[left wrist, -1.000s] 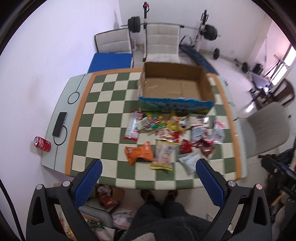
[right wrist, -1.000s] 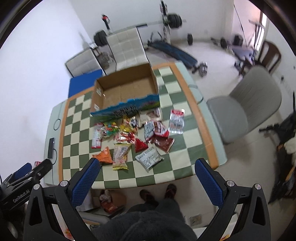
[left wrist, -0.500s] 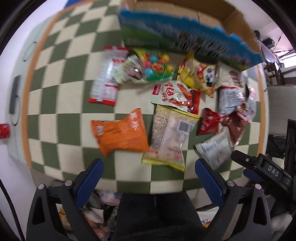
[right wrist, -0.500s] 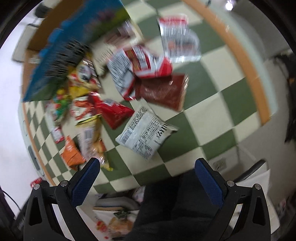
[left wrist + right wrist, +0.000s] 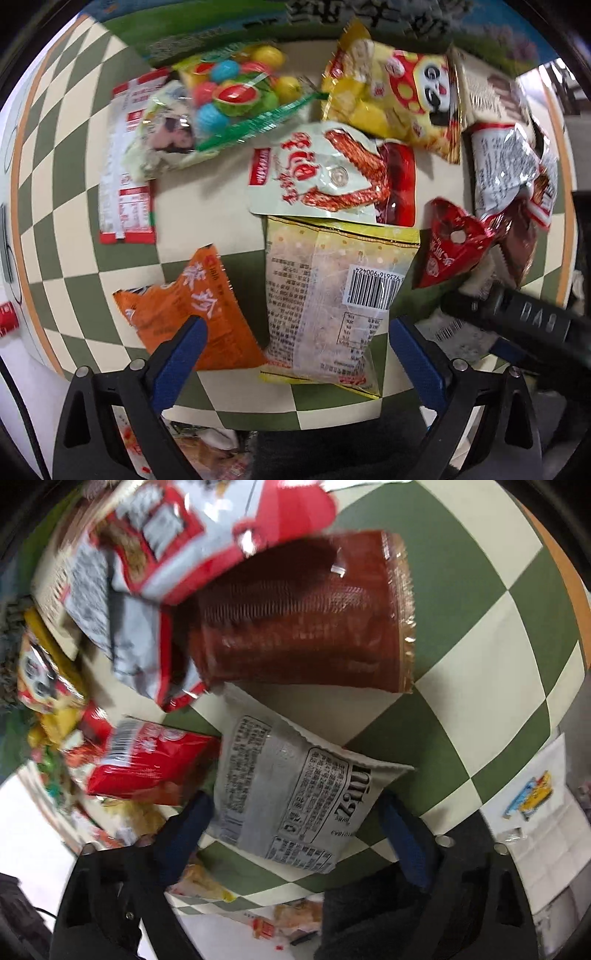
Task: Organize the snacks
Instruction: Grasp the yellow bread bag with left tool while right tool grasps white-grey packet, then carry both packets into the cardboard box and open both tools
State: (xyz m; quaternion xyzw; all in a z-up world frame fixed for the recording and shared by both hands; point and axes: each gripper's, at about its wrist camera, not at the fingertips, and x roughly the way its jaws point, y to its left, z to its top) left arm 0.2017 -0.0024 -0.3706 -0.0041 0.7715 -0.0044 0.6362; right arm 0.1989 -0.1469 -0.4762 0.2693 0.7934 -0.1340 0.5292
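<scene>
Right wrist view: the right gripper [image 5: 291,823] points steeply down over the near edge of the checkered table [image 5: 480,635], its blue fingers [image 5: 184,827] apart and closing, with the grey snack packet [image 5: 295,794] lying between them. The pads do not yet appear to press on it, though blur at the left pad makes that hard to settle. The packet's long axis runs roughly from one pad across to the other, tilted slightly, so the jaws seem set to meet its short ends or crumple it lengthwise. Just beyond it, toward the table's middle, lies a dark red-brown packet [image 5: 306,616], and to its left a bright red one [image 5: 147,760] touches or slightly overlaps the grey packet's edge. In the left wrist view, the left gripper [image 5: 295,354] hangs with its jaws wide apart and nothing pressed, straddling the lower part of the clear yellow-edged packet [image 5: 328,295], whose long axis runs away from the gripper toward the box [image 5: 221,26] at the far edge. The orange packet [image 5: 188,310] lies beside it, under the left pad. I judge the right hand nearer to a grasp, since its target already sits inside closing jaws.
</scene>
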